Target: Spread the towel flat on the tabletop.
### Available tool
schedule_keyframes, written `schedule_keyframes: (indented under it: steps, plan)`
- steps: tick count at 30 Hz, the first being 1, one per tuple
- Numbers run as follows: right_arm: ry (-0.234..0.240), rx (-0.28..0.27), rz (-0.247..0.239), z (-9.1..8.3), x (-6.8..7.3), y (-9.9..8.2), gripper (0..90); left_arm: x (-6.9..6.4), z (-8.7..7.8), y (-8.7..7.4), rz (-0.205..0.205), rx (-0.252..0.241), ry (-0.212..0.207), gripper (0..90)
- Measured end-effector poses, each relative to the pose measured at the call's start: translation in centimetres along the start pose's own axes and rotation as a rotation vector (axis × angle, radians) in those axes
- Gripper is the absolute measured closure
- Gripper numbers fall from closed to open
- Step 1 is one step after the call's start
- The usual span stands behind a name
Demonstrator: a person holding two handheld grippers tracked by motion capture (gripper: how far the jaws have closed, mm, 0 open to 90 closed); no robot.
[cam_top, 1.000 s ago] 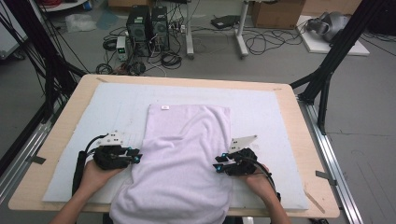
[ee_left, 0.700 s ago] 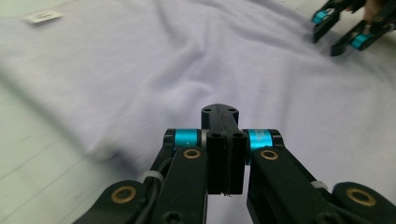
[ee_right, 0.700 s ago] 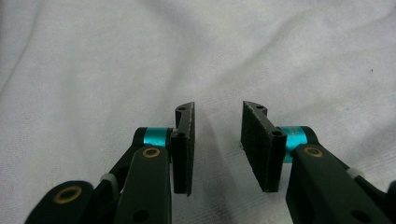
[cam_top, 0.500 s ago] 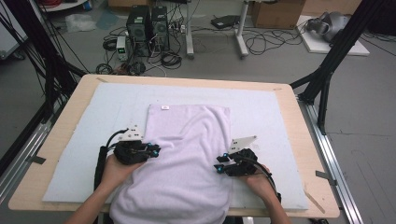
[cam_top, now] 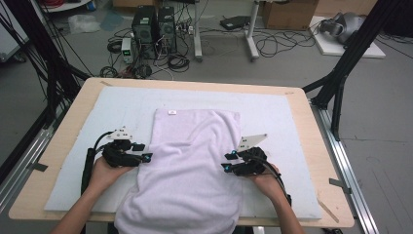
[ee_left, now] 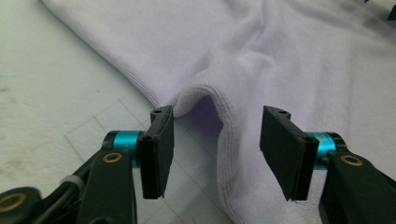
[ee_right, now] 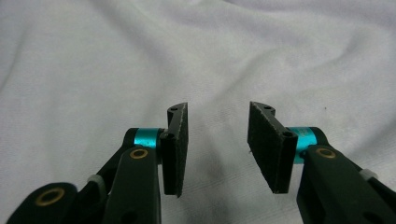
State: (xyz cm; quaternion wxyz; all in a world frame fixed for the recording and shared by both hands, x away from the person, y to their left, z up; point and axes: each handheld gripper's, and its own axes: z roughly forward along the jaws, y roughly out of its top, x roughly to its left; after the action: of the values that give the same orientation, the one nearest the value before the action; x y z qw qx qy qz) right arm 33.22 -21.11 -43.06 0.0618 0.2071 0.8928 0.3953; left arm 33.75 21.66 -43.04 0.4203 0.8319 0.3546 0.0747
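A pale lilac towel [cam_top: 192, 165] lies lengthwise down the middle of the white mat [cam_top: 97, 112], its near end hanging over the table's front edge. My left gripper [cam_top: 144, 158] is at the towel's left edge. In the left gripper view it [ee_left: 218, 114] stands open; its jaws have just been opening, and a raised bump of the towel's hem [ee_left: 205, 93] sits between them, untouched by the pads. My right gripper [cam_top: 226, 163] is at the towel's right edge. Its jaws [ee_right: 219, 107] have also just been opening and hover over flat towel [ee_right: 140, 56], gripping nothing.
The wooden table [cam_top: 311, 126] carries the mat. On the floor beyond the far edge are computer towers [cam_top: 153, 29], tangled cables [cam_top: 272, 46] and a cardboard box [cam_top: 287, 12]. Black frame legs [cam_top: 341, 73] stand at both sides of the table.
My left gripper pushed right onto the towel, then drew back left to the edge and let go, leaving a bump in the hem. The right gripper stayed in place, jaws slightly wider.
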Motion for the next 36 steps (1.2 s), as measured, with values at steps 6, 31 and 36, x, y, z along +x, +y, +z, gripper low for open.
schedule_keyframes:
  steps: [6,31,36]
  plan:
    - [0.002,0.042,0.022,0.4,-0.5,-0.4,58.7,-0.2,0.4,1.1,-0.001,-0.015,-0.007,85.3]
    - [-0.017,0.033,0.010,0.3,0.2,-0.4,56.6,-4.1,2.7,4.3,0.082,-0.059,-0.069,68.8]
    - [-0.026,0.013,-0.001,0.1,0.2,-0.3,56.3,-1.9,3.2,4.2,0.036,-0.132,-0.013,70.6]
